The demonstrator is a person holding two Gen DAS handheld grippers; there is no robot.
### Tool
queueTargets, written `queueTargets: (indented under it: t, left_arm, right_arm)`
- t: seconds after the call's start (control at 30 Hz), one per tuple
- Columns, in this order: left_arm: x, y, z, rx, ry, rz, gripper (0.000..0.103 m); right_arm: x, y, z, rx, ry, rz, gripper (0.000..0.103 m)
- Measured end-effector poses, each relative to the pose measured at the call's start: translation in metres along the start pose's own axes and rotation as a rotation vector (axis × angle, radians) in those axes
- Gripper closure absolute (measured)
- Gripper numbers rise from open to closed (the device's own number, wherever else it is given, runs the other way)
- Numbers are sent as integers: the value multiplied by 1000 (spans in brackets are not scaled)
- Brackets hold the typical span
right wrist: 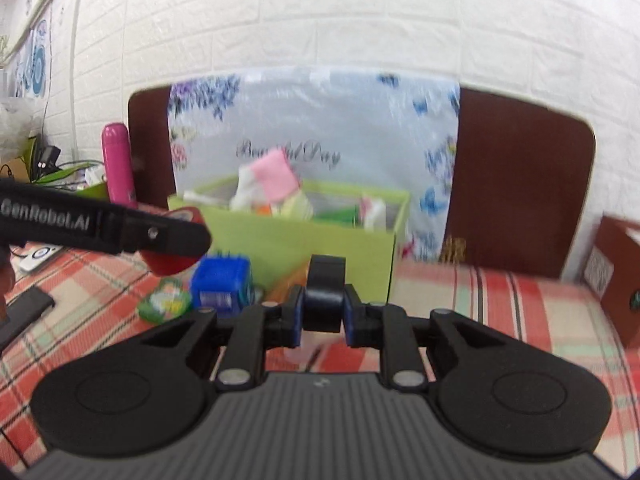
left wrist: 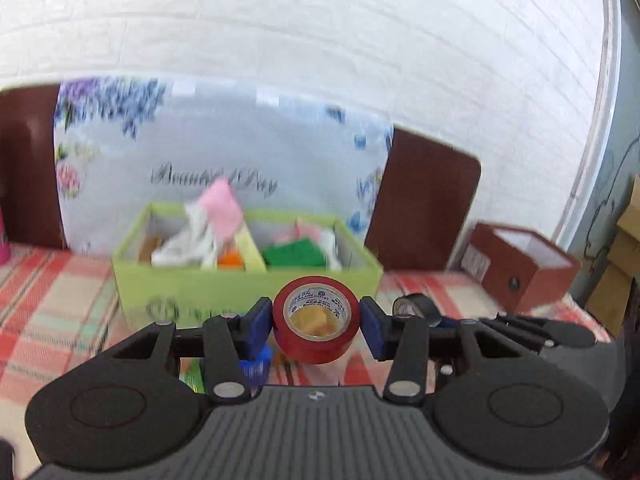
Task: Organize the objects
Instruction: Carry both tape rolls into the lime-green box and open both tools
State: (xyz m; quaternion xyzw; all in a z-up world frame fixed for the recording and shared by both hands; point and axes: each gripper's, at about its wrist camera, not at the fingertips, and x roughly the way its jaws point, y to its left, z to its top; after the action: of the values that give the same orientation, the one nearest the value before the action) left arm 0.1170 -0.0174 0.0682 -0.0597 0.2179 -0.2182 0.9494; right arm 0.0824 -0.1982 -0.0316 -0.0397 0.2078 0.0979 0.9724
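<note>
My left gripper point(left wrist: 317, 320) is shut on a red tape roll point(left wrist: 316, 330), held above the plaid tablecloth in front of a green divided box point(left wrist: 224, 288). The roll also shows in the right wrist view point(right wrist: 176, 258), partly behind the left gripper's finger. My right gripper point(right wrist: 323, 312) is shut on a black tape roll point(right wrist: 325, 296); that roll shows in the left wrist view point(left wrist: 416, 306) to the right of the red one. The green box point(right wrist: 340, 248) holds pink, white, orange and green items.
A blue box point(right wrist: 222, 284) and a green round packet point(right wrist: 164, 304) lie on the cloth left of my right gripper. A brown box point(left wrist: 520, 268) stands at the right. A pink bottle point(right wrist: 118, 164) and a floral board point(left wrist: 224, 152) stand behind.
</note>
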Motion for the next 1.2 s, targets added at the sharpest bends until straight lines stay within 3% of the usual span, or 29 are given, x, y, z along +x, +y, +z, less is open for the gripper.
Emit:
queueTargets:
  t: [0.13, 0.27, 0.6, 0.63, 0.7, 0.8, 0.9, 1.2]
  left_arm:
    - [16, 0, 34, 8, -58, 15, 53]
    - [46, 6, 59, -1, -55, 20, 53]
    - [136, 24, 77, -46, -13, 30, 51]
    - [141, 25, 73, -32, -18, 34, 37]
    - [145, 28, 65, -13, 1, 66, 20]
    - [140, 32, 53, -20, 18, 76, 20]
    - [133, 33, 50, -48, 41, 95, 20]
    - [82, 10, 67, -30, 1, 156, 20]
  right_arm:
    - [18, -3, 27, -35, -60, -23, 84]
    - [47, -11, 49, -40, -90, -55, 84]
    - [135, -30, 63, -77, -76, -123, 82]
    - [143, -30, 59, -83, -76, -127, 70]
    - [153, -31, 50, -91, -56, -150, 44]
    - [149, -28, 35, -100, -75, -160, 39]
    - [137, -28, 29, -72, -113, -188, 14]
    - [92, -26, 36, -47, -155, -203, 3]
